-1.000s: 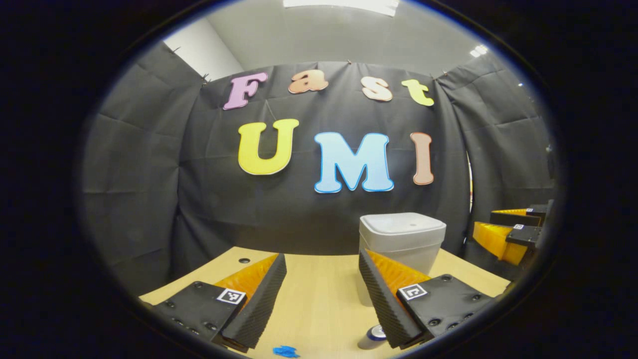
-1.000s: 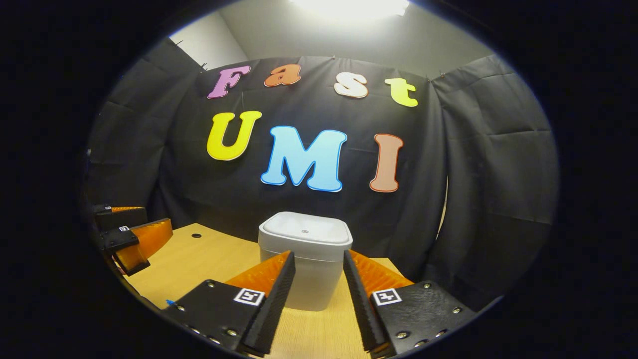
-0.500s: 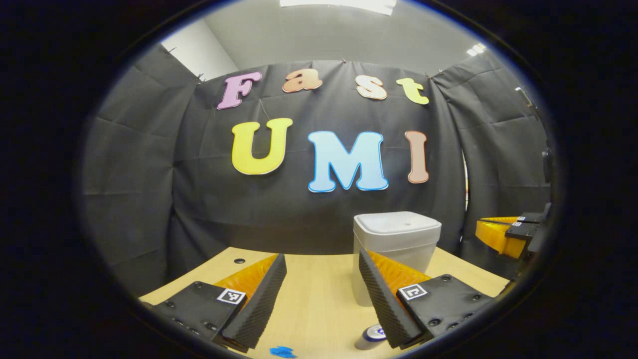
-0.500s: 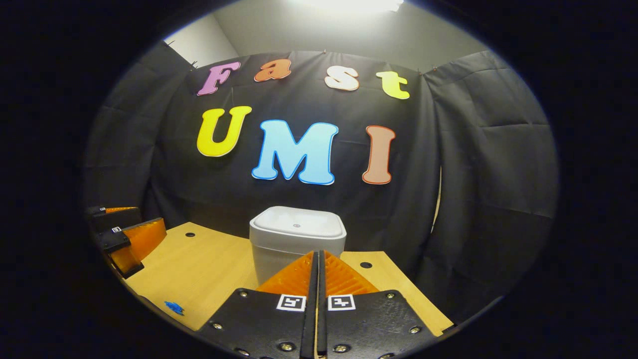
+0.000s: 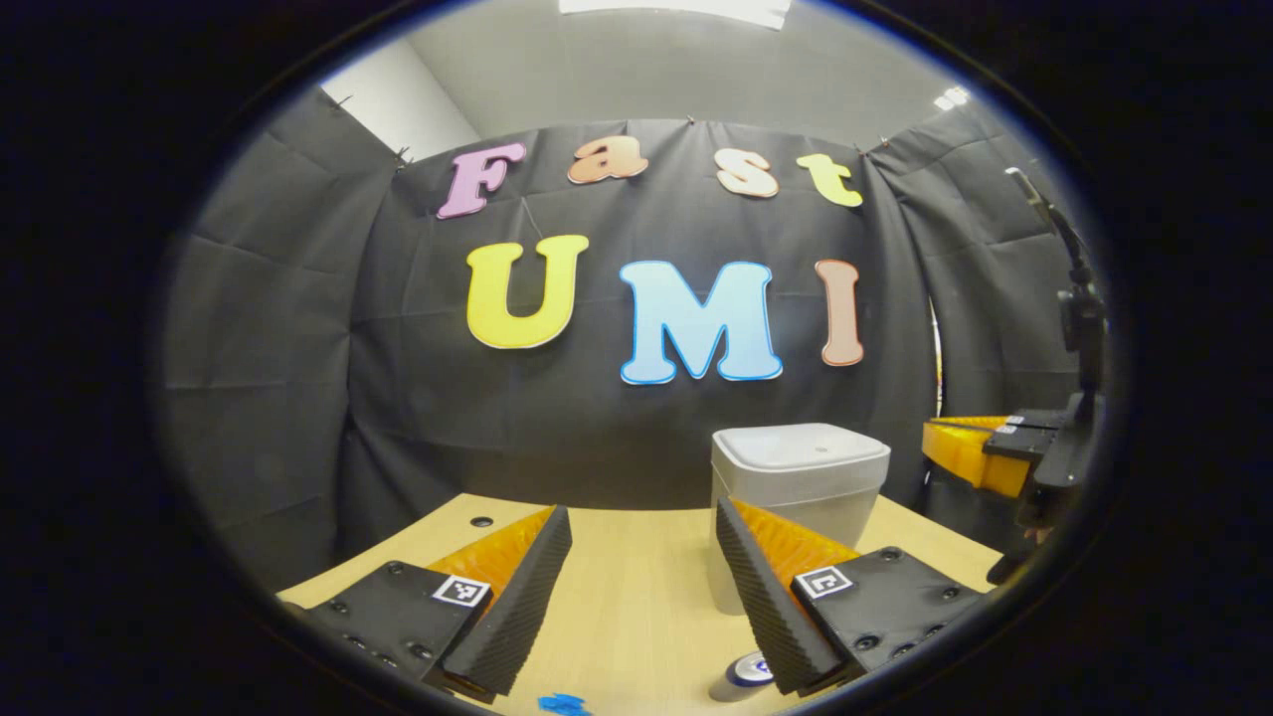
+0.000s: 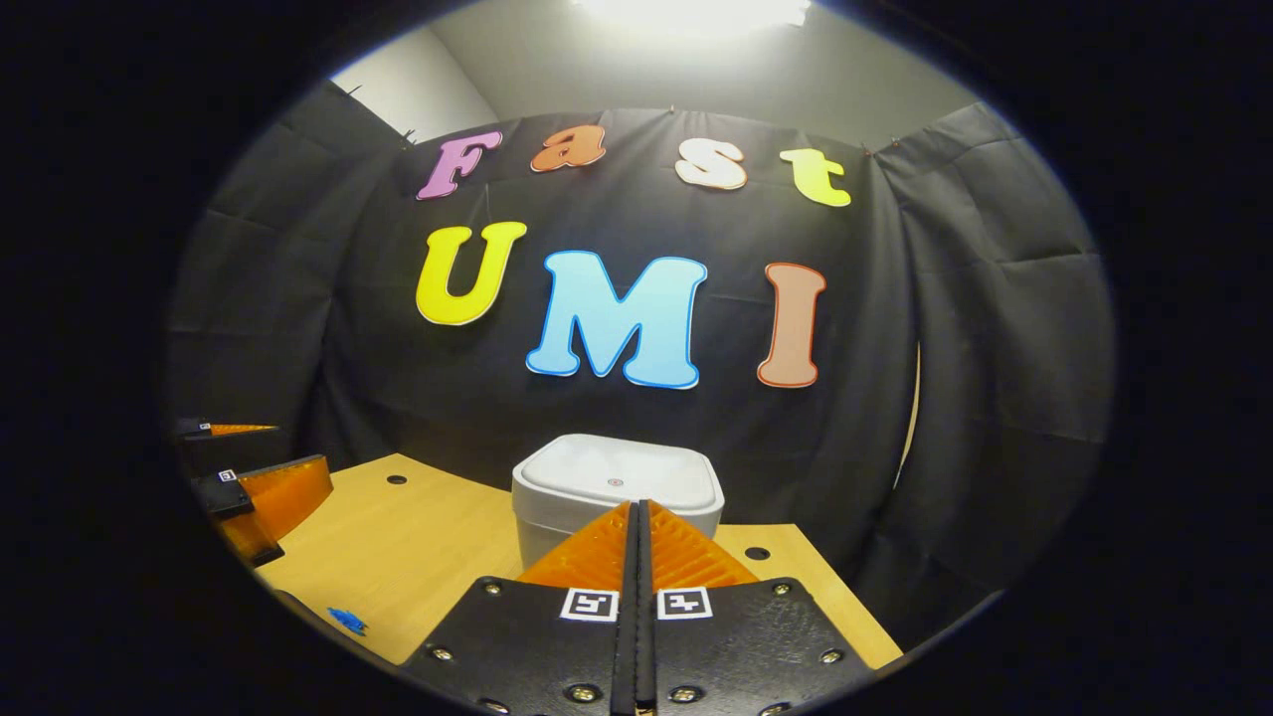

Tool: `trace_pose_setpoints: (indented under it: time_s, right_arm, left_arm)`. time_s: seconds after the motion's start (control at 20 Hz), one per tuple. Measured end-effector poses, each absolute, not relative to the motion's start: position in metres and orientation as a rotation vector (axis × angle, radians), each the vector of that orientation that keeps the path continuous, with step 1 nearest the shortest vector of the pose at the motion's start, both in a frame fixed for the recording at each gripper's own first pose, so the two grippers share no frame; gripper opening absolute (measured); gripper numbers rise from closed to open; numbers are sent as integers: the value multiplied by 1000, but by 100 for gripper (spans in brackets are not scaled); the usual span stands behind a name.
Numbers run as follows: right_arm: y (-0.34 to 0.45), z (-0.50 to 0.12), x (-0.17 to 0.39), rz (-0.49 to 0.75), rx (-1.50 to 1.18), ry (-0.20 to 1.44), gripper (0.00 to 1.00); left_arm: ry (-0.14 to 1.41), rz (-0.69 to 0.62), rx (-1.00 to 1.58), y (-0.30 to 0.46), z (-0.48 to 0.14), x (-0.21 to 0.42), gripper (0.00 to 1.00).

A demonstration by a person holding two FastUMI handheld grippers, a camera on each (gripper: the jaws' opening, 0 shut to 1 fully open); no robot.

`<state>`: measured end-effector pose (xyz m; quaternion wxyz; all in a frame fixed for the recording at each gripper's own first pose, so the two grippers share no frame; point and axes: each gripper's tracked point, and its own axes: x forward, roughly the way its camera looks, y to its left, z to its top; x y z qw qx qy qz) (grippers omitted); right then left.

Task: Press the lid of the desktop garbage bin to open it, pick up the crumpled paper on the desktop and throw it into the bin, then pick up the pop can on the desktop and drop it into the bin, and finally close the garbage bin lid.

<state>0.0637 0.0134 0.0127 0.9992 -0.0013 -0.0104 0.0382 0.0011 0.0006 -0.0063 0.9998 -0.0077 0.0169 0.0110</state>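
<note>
Now lid-press step: right gripper (image 6: 636,517) fingers pressed together, empty, aimed at closed bin (image 6: 617,487) mid-desk. Advice: come down on lid centre, push straight. Left gripper (image 5: 636,557) spread wide, empty; pop can (image 5: 741,674) beside 1 finger.

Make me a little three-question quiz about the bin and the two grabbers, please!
1. True or false: the lid of the desktop garbage bin is down.
2. Which gripper has its fingers pressed together with nothing between them?
A. the left gripper
B. the right gripper
3. Fill in: near the bottom of the left gripper view, a ____ lies on the wooden desktop, beside the left gripper's finger.

Key
1. True.
2. B. The left gripper's fingers stand wide apart.
3. pop can
</note>
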Motion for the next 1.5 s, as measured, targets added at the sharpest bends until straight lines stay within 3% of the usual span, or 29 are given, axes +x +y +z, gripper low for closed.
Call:
trace_pose_setpoints:
  time_s: [0.35, 0.7, 0.85, 0.9, 0.95, 1.0, 1.1, 1.2, 1.5]
  right_arm:
    - [25, 16, 129, 141, -43, -45, 0]
    - [24, -19, 187, 166, -9, 74, 0]
    - [23, -21, 190, 170, 5, 84, 0]
    - [23, -23, 189, 168, -2, 90, 0]
    - [24, -24, 189, 161, 5, 81, 1]
    - [24, -27, 189, 161, 10, 80, 0]
    - [22, -28, 189, 166, 66, 71, 1]
    - [22, -30, 189, 165, 151, 87, 1]
    - [17, -6, 184, 110, 118, 43, 1]
  left_arm:
    - [56, 135, -20, 18, -9, -8, 99]
    - [56, 275, -10, 36, -6, -18, 100]
    - [34, 265, -5, 35, -3, -12, 100]
    - [43, 251, 2, 33, -4, -9, 92]
    - [46, 236, 9, 34, -6, -9, 92]
    - [35, 227, 13, 34, -5, -11, 100]
    - [34, 220, 13, 36, -5, -6, 96]
    - [45, 194, -6, 32, -9, -5, 100]
    - [64, 187, -40, 35, -14, -7, 100]
